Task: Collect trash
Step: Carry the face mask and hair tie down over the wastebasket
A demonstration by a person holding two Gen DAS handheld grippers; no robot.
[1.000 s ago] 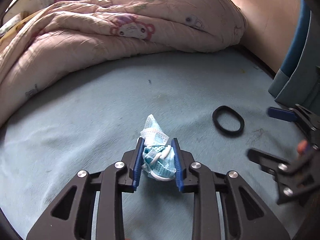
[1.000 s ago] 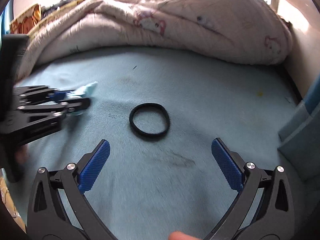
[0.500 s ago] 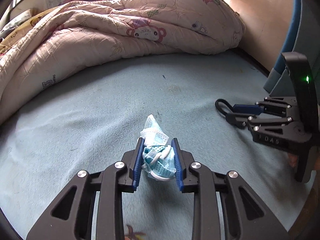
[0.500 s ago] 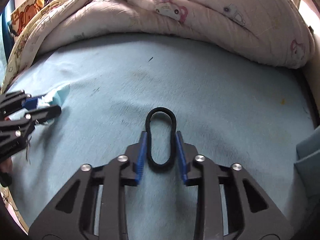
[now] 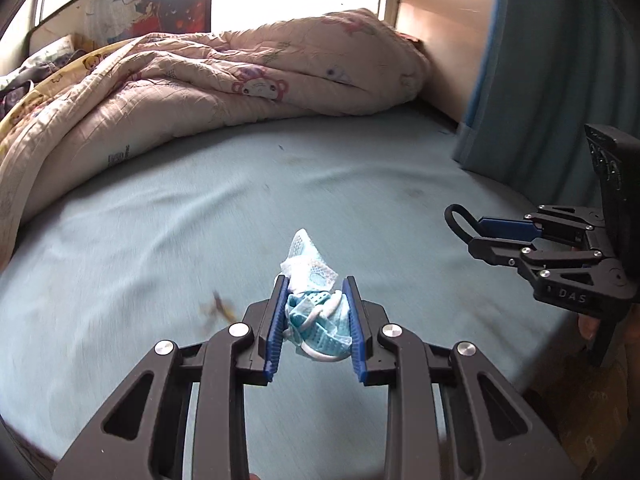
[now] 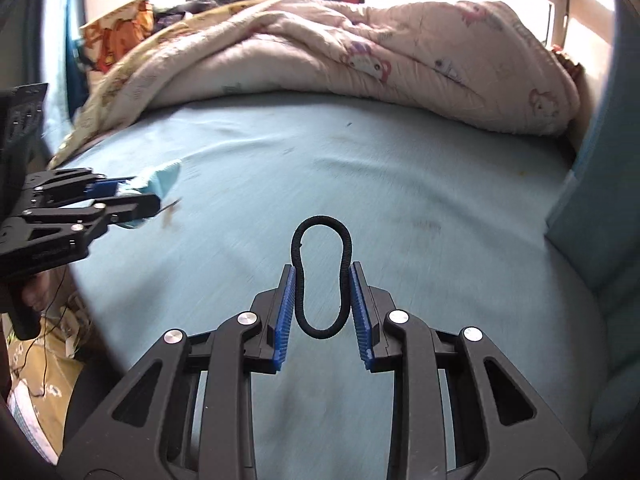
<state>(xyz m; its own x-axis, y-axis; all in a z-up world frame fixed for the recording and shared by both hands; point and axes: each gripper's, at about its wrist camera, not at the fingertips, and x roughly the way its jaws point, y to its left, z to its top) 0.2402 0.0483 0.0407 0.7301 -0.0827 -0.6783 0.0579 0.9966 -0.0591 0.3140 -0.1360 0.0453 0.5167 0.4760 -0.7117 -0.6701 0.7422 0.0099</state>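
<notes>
My left gripper [image 5: 314, 285] is shut on a crumpled blue face mask [image 5: 314, 312] and holds it above the light blue bed sheet [image 5: 200, 240]. My right gripper [image 6: 322, 276] is shut on a black hair tie [image 6: 301, 264], squeezed into a narrow loop and lifted off the sheet. The right gripper with the hair tie [image 5: 458, 220] also shows at the right of the left wrist view. The left gripper with the mask [image 6: 160, 178] shows at the left of the right wrist view.
A rumpled pink quilt [image 5: 200, 80] lies piled along the far side of the bed. A blue curtain [image 5: 540, 80] hangs at the right edge. A small brown scrap [image 5: 218, 308] lies on the sheet left of the mask. Clutter [image 6: 40, 380] lies below the bed's left edge.
My right gripper closed on the hair tie and lifted it off the sheet. Both grippers have pulled back and up from the bed. The left keeps hold of the mask.
</notes>
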